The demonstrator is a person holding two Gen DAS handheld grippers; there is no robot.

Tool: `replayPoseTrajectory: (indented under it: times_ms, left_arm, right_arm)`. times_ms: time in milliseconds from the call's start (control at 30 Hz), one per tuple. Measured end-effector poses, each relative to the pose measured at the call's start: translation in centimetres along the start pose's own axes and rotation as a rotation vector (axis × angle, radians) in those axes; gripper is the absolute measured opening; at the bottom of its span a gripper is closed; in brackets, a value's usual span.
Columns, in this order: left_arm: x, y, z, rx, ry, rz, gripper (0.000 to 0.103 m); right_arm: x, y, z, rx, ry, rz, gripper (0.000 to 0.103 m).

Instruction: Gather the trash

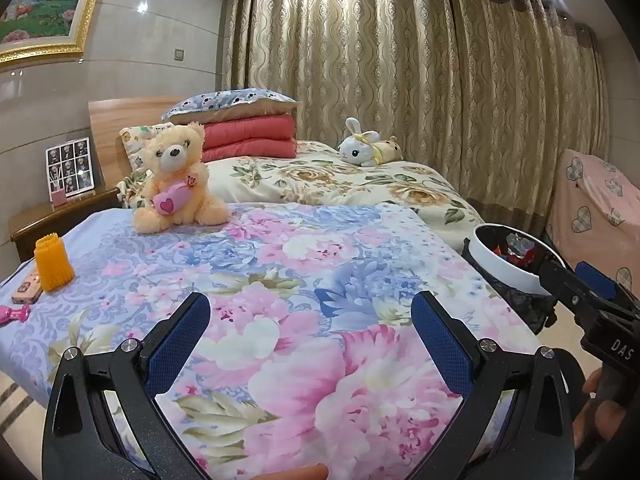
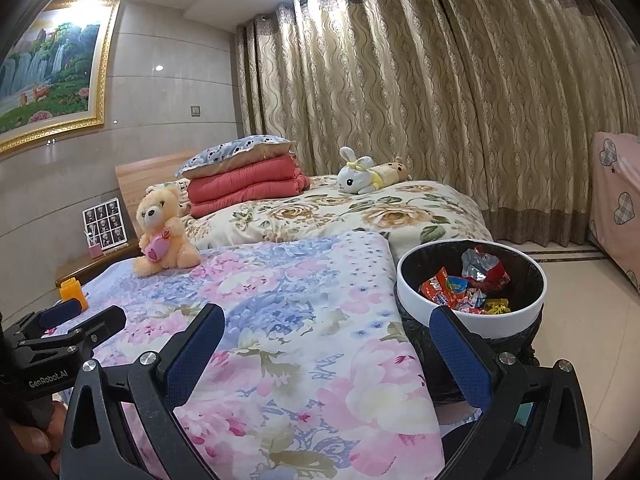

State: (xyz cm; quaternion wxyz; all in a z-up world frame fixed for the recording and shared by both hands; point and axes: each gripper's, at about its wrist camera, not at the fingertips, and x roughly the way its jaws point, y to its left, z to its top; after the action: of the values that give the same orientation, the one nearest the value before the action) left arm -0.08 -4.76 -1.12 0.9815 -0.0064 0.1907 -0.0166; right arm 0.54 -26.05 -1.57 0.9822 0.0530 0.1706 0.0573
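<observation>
The round white-rimmed trash bin lined with a black plastic bag (image 2: 472, 312) stands upright on the pale tiled floor (image 2: 580, 320), its mouth facing the ceiling, just beside the right edge of the pink-and-blue floral bedspread (image 2: 300, 320). Being round, it has no long axis across the floor. Inside it lie crumpled red and orange snack wrappers (image 2: 466, 284), heaped loosely with no common direction.

My right gripper (image 2: 327, 347) points forward over the near corner of the bedspread, level and low, its blue-padded fingers (image 2: 192, 354) spread wide with nothing between them; the right-hand pad sits in front of the bin's near rim. My left gripper (image 1: 311, 342) hovers over the middle of the bedspread, also aimed toward the headboard, fingers spread apart and empty. In the left view my other gripper shows at the right edge, beside the bin (image 1: 508, 258), with my fingers wrapped on its handle.

Farther up the bedspread sits a cream plush teddy bear holding a pink heart (image 1: 178, 180), upright and facing me. At the left edge stand an orange ribbed cup-shaped object (image 1: 52, 262) and a small pink toy (image 1: 14, 314). A white plush rabbit (image 2: 360, 176) lies on the second, cream floral bed behind, in front of the gold patterned curtains (image 2: 440, 100).
</observation>
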Motion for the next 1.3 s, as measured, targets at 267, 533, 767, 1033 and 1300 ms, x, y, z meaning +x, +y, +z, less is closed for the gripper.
replayPoseTrajectory:
  times_ms: [267,533,767,1033,1300]
  left_arm:
    - [-0.15,-0.25,-0.06,0.012,-0.012,0.003,0.103]
    - [-0.22,-0.53,-0.17,0.016,-0.008,-0.006,0.103]
    - [-0.21,-0.59,-0.20,0.019,-0.004,-0.011,0.103]
    - [-0.21,-0.57,-0.20,0.019,0.005,-0.017,0.103]
    - [-0.12,-0.68,-0.30,0.025,0.007,-0.019,0.103]
  right_arm:
    - [-0.13,0.04,0.10,-0.005,0.007,-0.006,0.103]
    - [-0.34,0.21,0.14,-0.003,0.007,-0.001,0.103]
    - [-0.38,0.24,0.12,0.000,0.008,0.000,0.103]
    - [-0.32,0.24,0.13,-0.001,0.008,0.001,0.103]
    - [-0.40,0.28,0.17,0.001,0.008,0.001,0.103]
